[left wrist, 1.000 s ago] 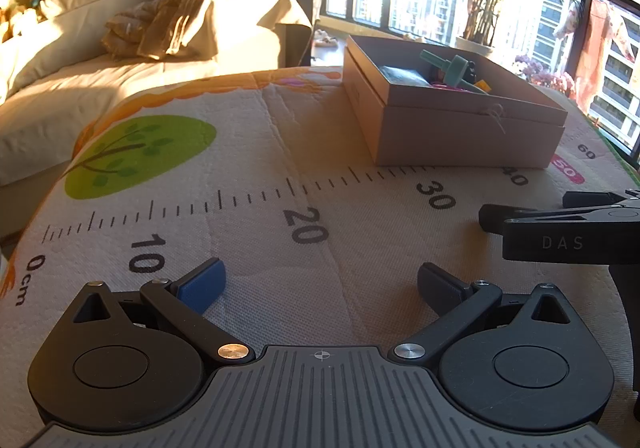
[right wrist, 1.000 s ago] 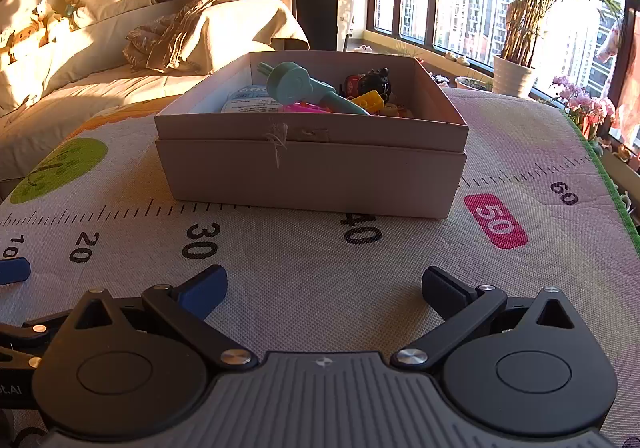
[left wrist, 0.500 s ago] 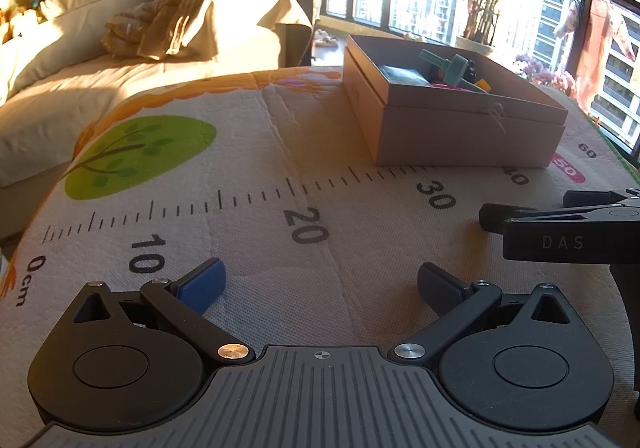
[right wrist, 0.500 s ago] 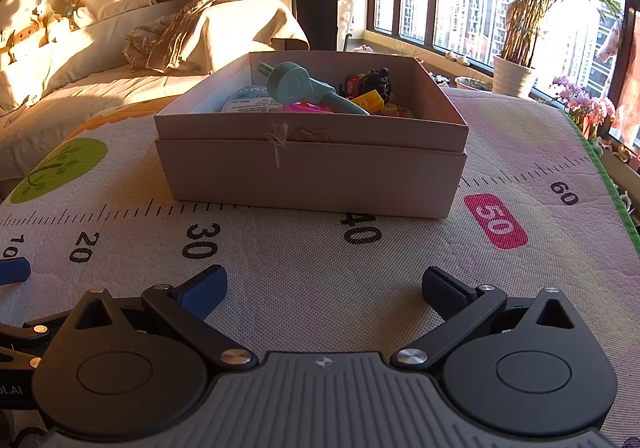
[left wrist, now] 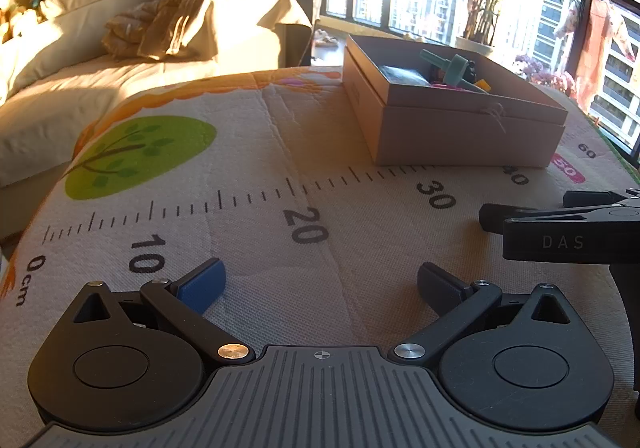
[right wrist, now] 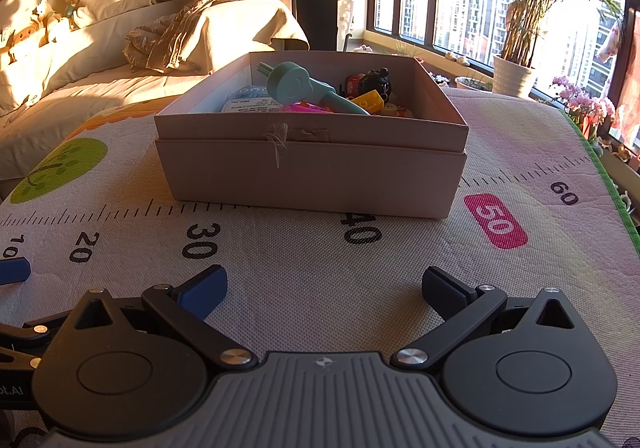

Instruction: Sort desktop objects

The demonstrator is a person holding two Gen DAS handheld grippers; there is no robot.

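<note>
Right wrist view: the right tool point(right wrist: 323, 286) hangs low over a desk covered by a printed mat point(right wrist: 304, 272), its two fingers spread wide and holding nothing, one pad blue point(right wrist: 202, 292), the other dark. At the left edge of that view, a blue fingertip of the left tool shows just above the mat. Left wrist view: the left tool point(left wrist: 320, 284) sits likewise spread and empty over the mat's ruler markings point(left wrist: 224, 203), near the numerals 10 and 20, while the black body of the right tool juts in from the right, lettered "DAS".

Beyond both tools, across a bare stretch of mat, a pale cardboard box point(right wrist: 312, 171) stands open near the 40 mark, directly ahead of the right tool and off to the right of the left one. Sorted items lie inside it: a teal handled toy point(right wrist: 298, 85) propped up across the middle, a yellow brick point(right wrist: 368, 100), a pink piece, a black figure point(right wrist: 374, 81) and a printed packet point(right wrist: 248, 99). A frayed thread dangles from the box's front wall.

Farther back, a bed point(right wrist: 120, 59) with rumpled bedding and stuffed toys catches warm sunlight. A potted palm point(right wrist: 516, 59) stands by tall windows facing apartment towers.
</note>
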